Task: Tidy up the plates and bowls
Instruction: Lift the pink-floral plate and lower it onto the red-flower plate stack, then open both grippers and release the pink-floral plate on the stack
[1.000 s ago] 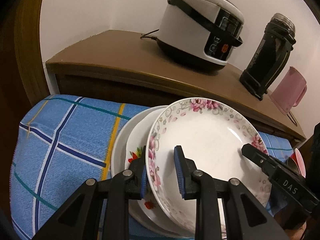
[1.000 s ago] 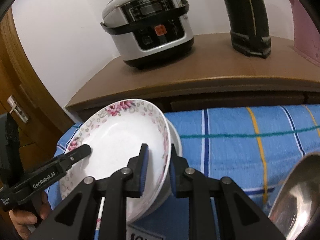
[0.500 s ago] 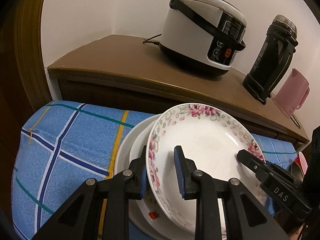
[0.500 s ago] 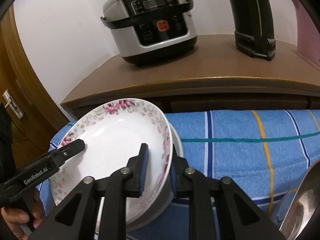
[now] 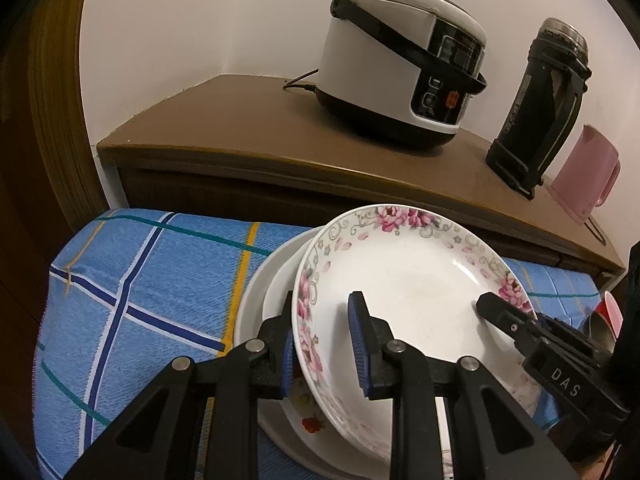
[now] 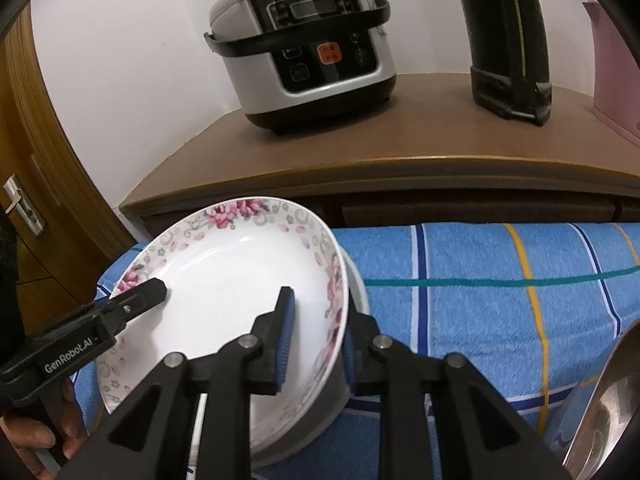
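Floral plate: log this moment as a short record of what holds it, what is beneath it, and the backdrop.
item: floral plate, tilted
left tool: straddles the plate's rim
right tool: straddles the opposite rim, its jaws slightly opening
beneath: white plates stacked on blue plaid cloth
backdrop: rice cooker, black flask, pink jug on the wooden cabinet
also: steel bowl at right

"DAS" stands in white letters on the black right tool point(image 5: 566, 378), at the lower right of the left wrist view. "GenRobot.AI" runs along the left tool point(image 6: 72, 354), lower left of the right wrist view. The rice cooker point(image 6: 308, 46), upper centre there, carries "YOICE" above its display.
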A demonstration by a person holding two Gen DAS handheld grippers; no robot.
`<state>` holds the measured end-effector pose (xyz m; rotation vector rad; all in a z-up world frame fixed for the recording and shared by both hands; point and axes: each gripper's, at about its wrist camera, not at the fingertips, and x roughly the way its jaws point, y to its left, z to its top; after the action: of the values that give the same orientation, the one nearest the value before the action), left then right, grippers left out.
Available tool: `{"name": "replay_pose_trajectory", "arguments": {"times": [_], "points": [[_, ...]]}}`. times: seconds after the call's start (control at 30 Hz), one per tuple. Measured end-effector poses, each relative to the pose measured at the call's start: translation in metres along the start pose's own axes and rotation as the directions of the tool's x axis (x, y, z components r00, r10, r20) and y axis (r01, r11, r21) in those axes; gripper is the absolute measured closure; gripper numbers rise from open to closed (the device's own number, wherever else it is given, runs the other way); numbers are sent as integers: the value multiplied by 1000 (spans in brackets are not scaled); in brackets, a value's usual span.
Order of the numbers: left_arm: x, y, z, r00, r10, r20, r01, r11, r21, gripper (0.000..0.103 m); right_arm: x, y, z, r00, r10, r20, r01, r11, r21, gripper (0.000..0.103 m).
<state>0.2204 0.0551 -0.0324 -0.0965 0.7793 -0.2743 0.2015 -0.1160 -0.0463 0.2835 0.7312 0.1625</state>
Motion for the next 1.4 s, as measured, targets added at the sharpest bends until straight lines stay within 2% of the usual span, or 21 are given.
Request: {"name": "replay_pose_trajectory", "arguments": {"times": [0.27,0.4,0.8,1.1,1.4], "points": [[-1,1,0,1000,-9,-8,9,1000,-9,77,0,-1,1,1000,7,-6,-7,1000,3,81],[-1,-8,-1,999,46,9,-47,997,55,77,-2,2,0,1000,-12,-1,12,1000,-15,81],[-3,-9,-2,997,72,14,-72,994,83,76,-10,11,-6,998,-69,8,69,996,-54,81],[-5,-15,-5,981,186,55,-193,968,160,75,-9,13,-6,996,-91,9,91,993,-77,81],[-4,-13,-4,983,174,54,-181,971,155,75,-7,12,-6,996,-84,1,84,994,-75,79]]}}
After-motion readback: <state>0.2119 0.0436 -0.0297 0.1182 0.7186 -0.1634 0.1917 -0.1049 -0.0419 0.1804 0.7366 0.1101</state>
